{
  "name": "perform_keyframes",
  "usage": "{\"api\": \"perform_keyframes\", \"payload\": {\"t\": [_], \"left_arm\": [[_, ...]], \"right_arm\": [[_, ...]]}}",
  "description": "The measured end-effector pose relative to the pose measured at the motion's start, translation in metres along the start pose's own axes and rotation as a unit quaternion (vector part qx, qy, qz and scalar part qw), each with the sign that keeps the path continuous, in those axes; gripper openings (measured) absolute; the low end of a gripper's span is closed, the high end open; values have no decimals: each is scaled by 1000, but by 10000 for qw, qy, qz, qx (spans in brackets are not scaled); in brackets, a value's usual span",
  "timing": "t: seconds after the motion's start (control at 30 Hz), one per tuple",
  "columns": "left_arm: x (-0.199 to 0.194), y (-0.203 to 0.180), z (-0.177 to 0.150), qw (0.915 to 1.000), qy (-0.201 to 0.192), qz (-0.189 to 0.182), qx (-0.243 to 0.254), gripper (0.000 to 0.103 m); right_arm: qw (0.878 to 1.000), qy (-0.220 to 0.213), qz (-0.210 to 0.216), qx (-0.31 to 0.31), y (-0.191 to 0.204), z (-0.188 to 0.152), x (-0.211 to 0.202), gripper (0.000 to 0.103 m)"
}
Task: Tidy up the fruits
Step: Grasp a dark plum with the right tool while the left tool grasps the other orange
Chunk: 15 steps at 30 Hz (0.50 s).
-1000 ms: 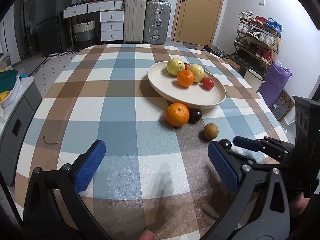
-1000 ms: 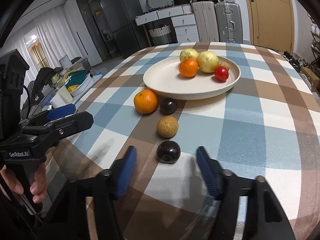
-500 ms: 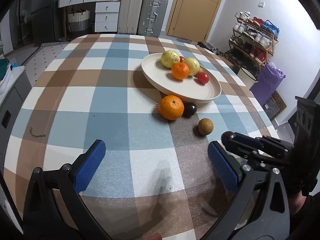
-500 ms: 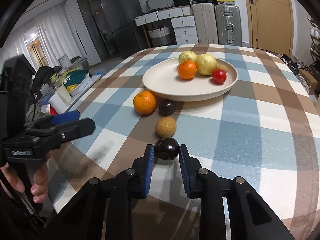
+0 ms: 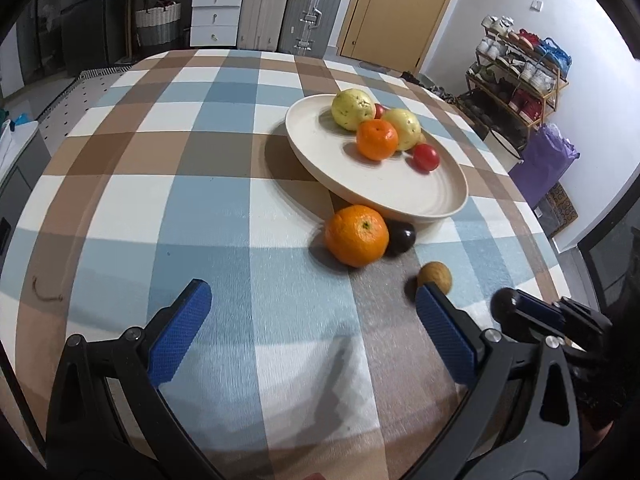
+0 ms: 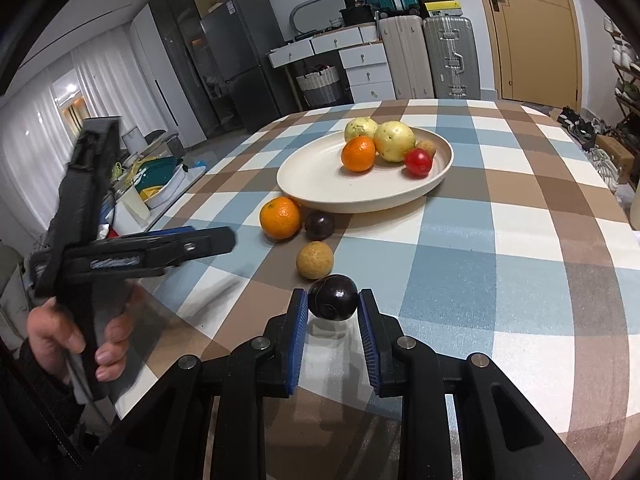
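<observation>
My right gripper [image 6: 333, 304] is shut on a dark plum [image 6: 333, 303] and holds it just above the checked tablecloth; the plum also shows in the left wrist view [image 5: 505, 307]. A cream plate [image 6: 320, 176] holds two yellow-green fruits, an orange [image 6: 358, 153] and a red fruit [image 6: 418, 162]. In front of the plate lie an orange [image 6: 280, 217], a second dark plum [image 6: 319, 225] and a tan round fruit [image 6: 314, 260]. My left gripper [image 5: 314, 316] is open and empty, short of the loose orange [image 5: 356, 235].
The round table has a blue, brown and white checked cloth [image 5: 200, 208]. Its right edge is close to a shoe rack [image 5: 520, 76] and a purple bag [image 5: 548, 164]. Suitcases [image 5: 296, 8] and drawers stand beyond the far edge.
My right gripper closed on the dark plum and lifted it slightly off the cloth. My left gripper moved forward, closer to the loose orange, and stayed open.
</observation>
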<state>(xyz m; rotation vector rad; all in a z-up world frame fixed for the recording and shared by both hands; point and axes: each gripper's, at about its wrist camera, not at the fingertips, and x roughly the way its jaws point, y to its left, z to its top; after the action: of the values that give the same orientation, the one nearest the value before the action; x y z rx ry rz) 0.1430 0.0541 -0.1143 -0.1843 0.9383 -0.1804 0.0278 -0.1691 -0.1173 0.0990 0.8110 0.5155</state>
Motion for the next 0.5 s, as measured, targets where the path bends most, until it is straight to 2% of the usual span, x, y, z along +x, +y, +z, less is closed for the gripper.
{"api": "perform_keyframes", "payload": {"t": [0.33, 0.5], "left_arm": [[29, -8, 19, 9996, 101, 131, 234, 101], [39, -10, 25, 9997, 115, -19, 231, 99]], "right_arm": [[9999, -17, 115, 85, -9, 0, 3, 26], [9998, -22, 142, 157, -15, 1, 3, 26]]}}
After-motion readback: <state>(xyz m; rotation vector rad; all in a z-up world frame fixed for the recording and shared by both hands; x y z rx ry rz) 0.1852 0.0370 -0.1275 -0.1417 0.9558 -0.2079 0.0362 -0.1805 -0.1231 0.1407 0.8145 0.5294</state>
